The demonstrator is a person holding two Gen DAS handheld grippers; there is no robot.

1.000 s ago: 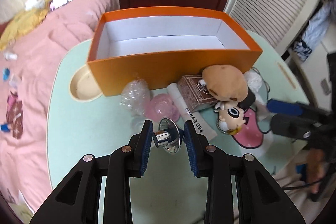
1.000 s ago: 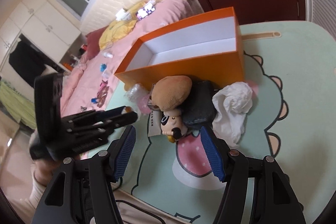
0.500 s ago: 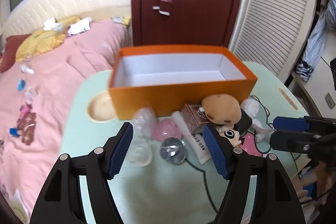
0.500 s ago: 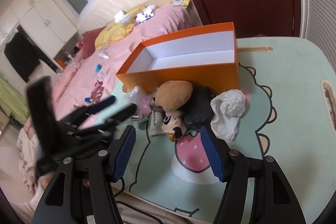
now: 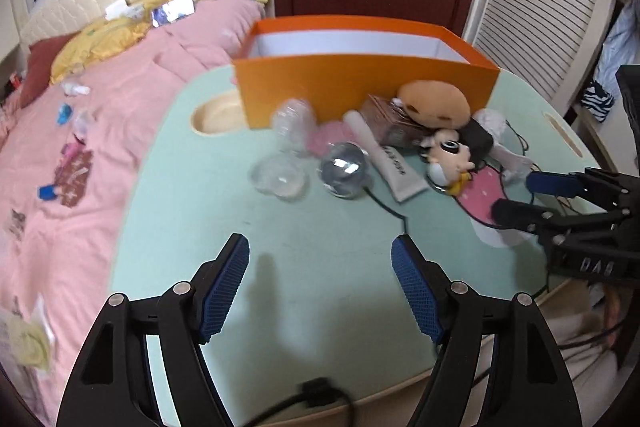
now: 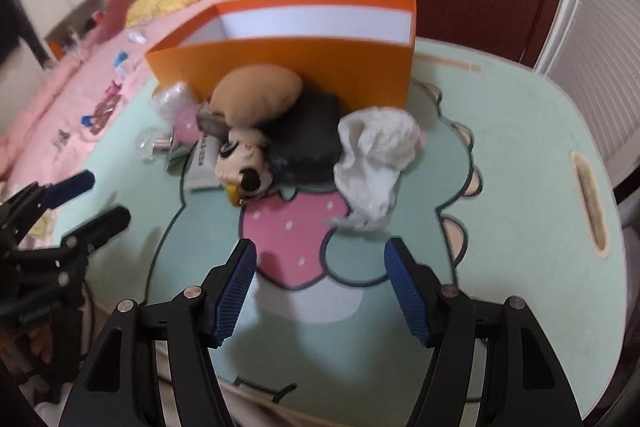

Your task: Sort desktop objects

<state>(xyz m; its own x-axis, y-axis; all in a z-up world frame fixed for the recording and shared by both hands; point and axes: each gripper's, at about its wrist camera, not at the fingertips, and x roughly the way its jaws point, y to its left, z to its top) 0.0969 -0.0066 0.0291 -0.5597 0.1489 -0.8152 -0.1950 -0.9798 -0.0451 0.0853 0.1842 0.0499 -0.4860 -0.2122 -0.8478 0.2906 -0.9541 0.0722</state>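
Note:
An orange box (image 5: 360, 91) with a white inside stands at the back of the green table (image 5: 280, 267). In front of it lie a shiny chrome knob (image 5: 345, 169), a clear plastic piece (image 5: 280, 179), a white tube (image 5: 390, 163), a brown card box (image 5: 394, 123), a plush doll (image 6: 248, 131), a black pouch (image 6: 312, 139) and a crumpled white cloth (image 6: 376, 151). My left gripper (image 5: 320, 247) hangs open and empty, well short of the knob. My right gripper (image 6: 320, 251) is open over the pink strawberry print, short of the cloth.
A round cup recess (image 5: 216, 115) sits at the table's left, beside the box. A slot (image 6: 590, 203) runs along the right edge. A pink bed (image 5: 80, 147) strewn with small things lies to the left. A dark cable (image 5: 384, 203) crosses the table.
My left gripper has let go of the chrome knob, opened wide and drawn back; the knob now lies on the table. My right gripper has swung to face the pile more squarely.

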